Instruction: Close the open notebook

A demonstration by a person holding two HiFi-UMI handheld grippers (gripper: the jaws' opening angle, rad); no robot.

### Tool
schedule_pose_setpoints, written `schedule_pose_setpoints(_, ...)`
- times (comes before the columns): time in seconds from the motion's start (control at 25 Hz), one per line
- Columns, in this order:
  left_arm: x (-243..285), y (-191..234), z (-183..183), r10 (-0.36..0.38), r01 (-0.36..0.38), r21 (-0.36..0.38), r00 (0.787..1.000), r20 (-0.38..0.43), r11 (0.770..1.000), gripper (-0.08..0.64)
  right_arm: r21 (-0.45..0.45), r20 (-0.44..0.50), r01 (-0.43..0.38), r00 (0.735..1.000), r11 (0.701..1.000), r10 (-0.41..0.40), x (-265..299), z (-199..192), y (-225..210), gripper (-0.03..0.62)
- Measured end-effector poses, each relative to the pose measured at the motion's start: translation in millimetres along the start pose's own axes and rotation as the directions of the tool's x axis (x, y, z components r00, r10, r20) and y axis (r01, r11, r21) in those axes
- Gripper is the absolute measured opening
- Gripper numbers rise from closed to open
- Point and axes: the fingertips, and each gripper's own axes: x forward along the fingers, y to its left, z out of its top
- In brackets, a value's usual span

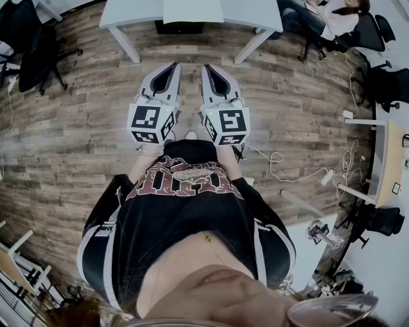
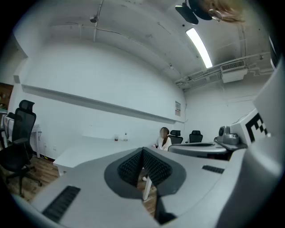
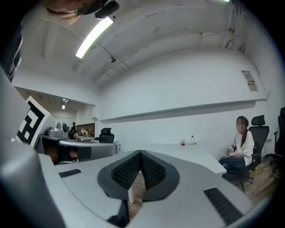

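Over the wooden floor [image 1: 70, 147], the person holds both tools out in front of the body, side by side and close to level. The left claw [image 1: 173, 66] and the right claw [image 1: 207, 67] both aim at a white worktop [image 1: 192, 11] just ahead. Each gripper view shows its ribbed pads pressed together with nothing between them, so both claws are fully closed and carry nothing. That matched, idle pose reads to me as a ready stance, not a working one, likely because nothing is within reach to act on.

No view shows the notebook (the part of the worktop that is in sight looks bare apart from two small bottles or cups at its far side), so I cannot say where it lies.

Room to move is good straight ahead: bare planks run from the person's feet to the near edge of the worktop, and its slanted legs leave the middle open. Black office chairs [image 1: 35, 48] crowd the left side. On the right a loose white cable [image 1: 281, 167] trails over the floor toward another desk [image 1: 388, 159], so stepping that way risks a snag. A seated person [image 3: 241, 144] is well apart, at the far right
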Motion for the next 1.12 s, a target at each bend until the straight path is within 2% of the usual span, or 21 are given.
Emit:
schedule_pose_setpoints(0.24, 7.4, -11.9, -0.4, 0.001, -0.001, 0.003, 1.0, -0.003, 1.0, 0.044, 0.008, 0.021, 0.0, 1.0, 1.0, 0.0, -7.6, 3.6, -12.5, 0.02)
schedule_pose_setpoints(0.72, 19.1, -26.1, -5.4, 0.031, -0.031, 0.003, 1.0, -0.003, 1.0, 0.045, 0.008, 0.019, -0.052, 0.998, 0.999, 0.051, -10.7, -1.0, -30.3, 0.02)
schedule_pose_setpoints(1.12, 26.8, -6.2, -13.1, 0.065, -0.065, -0.021, 0.998, -0.016, 0.998, 0.046, 0.01, 0.001, -0.065, 0.998, 0.998, 0.065, 8.9, -7.6, -35.8, 0.02)
